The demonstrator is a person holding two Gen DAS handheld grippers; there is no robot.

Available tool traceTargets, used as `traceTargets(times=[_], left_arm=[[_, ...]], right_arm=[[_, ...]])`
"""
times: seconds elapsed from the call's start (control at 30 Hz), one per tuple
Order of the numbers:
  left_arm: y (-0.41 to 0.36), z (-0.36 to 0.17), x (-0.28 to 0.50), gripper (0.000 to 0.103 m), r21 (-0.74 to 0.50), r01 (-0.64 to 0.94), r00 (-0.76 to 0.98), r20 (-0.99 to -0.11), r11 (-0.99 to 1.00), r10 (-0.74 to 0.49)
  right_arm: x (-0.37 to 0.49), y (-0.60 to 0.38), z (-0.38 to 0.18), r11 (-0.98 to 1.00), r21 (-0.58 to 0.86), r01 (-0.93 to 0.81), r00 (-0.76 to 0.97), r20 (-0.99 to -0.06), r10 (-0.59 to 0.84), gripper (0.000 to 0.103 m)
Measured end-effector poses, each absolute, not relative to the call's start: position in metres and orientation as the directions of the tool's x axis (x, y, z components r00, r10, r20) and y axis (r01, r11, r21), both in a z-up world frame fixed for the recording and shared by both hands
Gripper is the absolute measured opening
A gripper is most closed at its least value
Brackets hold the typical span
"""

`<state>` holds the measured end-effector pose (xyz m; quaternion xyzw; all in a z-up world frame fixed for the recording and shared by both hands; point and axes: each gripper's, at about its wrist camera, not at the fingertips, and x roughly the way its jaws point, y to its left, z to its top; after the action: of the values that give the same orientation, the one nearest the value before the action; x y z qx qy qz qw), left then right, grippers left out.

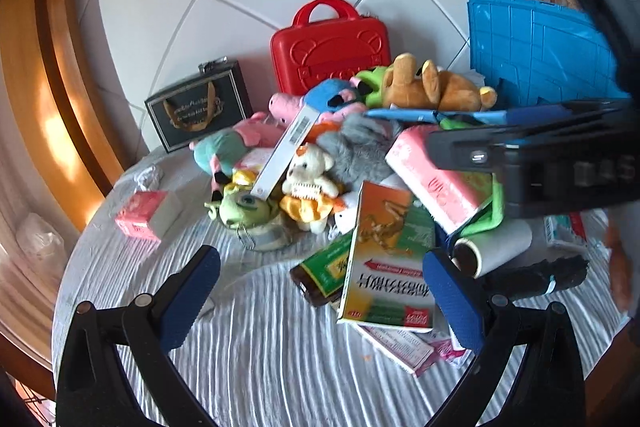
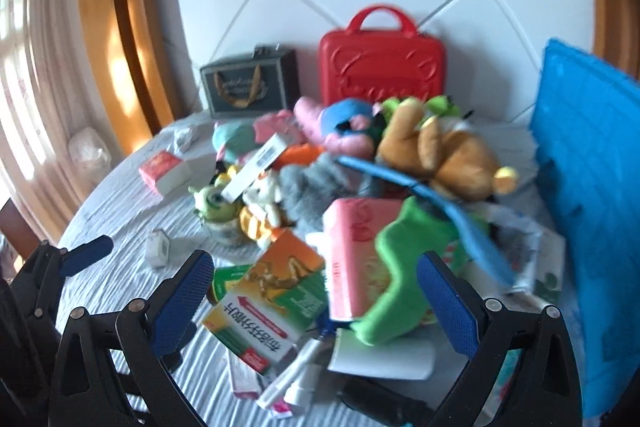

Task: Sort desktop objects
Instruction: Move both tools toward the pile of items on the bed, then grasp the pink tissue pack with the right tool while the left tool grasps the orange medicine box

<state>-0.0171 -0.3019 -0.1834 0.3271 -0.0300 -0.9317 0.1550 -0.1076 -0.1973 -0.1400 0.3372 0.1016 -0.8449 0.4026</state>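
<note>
A heap of mixed objects lies on the white ribbed tablecloth [image 1: 256,347]. It holds a brown plush bear [image 1: 432,87], a white teddy [image 1: 310,171], a green one-eyed plush [image 1: 244,205], an orange-green medicine box [image 1: 388,259], a brown bottle [image 1: 316,279], a pink pack [image 1: 436,183] and a lint roll [image 1: 492,243]. My left gripper [image 1: 320,259] is open, low over the cloth, facing the medicine box; nothing sits between its fingers. My right gripper [image 2: 314,263] is open above the medicine box [image 2: 272,303] and a green cloth item [image 2: 404,279], holding nothing.
A red carry case [image 1: 332,47], a black gift box [image 1: 200,107] and a blue plastic crate [image 1: 536,55] stand at the back by the wall. A small pink box [image 1: 146,215] lies apart at left. A white charger [image 2: 158,247] rests near the left gripper [image 2: 86,255].
</note>
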Motion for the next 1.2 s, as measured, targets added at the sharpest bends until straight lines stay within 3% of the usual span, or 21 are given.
traceTargets(times=[0.17,0.4,0.5,0.63,0.93,1.2], left_arm=[[-0.318,-0.208,-0.010,0.103,0.147,0.308,-0.694,-0.641,-0.940,-0.328],[-0.321,-0.219,-0.019,0.103,0.106,0.321,-0.692,-0.652,-0.941,-0.309],[-0.317,-0.221,-0.028,0.103,0.097,0.308,-0.697,-0.654,-0.946,-0.294],[-0.311,-0.224,-0.040,0.103,0.100,0.278,-0.702,-0.658,-0.955,-0.274],[-0.294,-0.239,-0.077,0.103,0.071,0.191,-0.695,-0.695,-0.979,-0.185],[-0.282,-0.269,-0.110,0.103,0.097,0.136,-0.638,-0.753,-0.986,-0.162]], right_arm=[[-0.136,-0.228,-0.185,-0.657,0.142,0.740,-0.383,-0.715,-0.586,0.102],[-0.164,-0.225,-0.209,-0.714,-0.080,0.696,-0.531,-0.726,-0.437,0.102],[-0.188,-0.218,-0.222,-0.741,-0.096,0.664,-0.518,-0.774,-0.364,0.103],[-0.213,-0.202,-0.227,-0.738,0.056,0.673,-0.419,-0.793,-0.442,0.103],[-0.221,-0.225,-0.230,-0.673,-0.014,0.739,-0.400,-0.814,-0.422,0.103],[-0.221,-0.219,-0.227,-0.667,0.012,0.745,-0.377,-0.818,-0.435,0.103]])
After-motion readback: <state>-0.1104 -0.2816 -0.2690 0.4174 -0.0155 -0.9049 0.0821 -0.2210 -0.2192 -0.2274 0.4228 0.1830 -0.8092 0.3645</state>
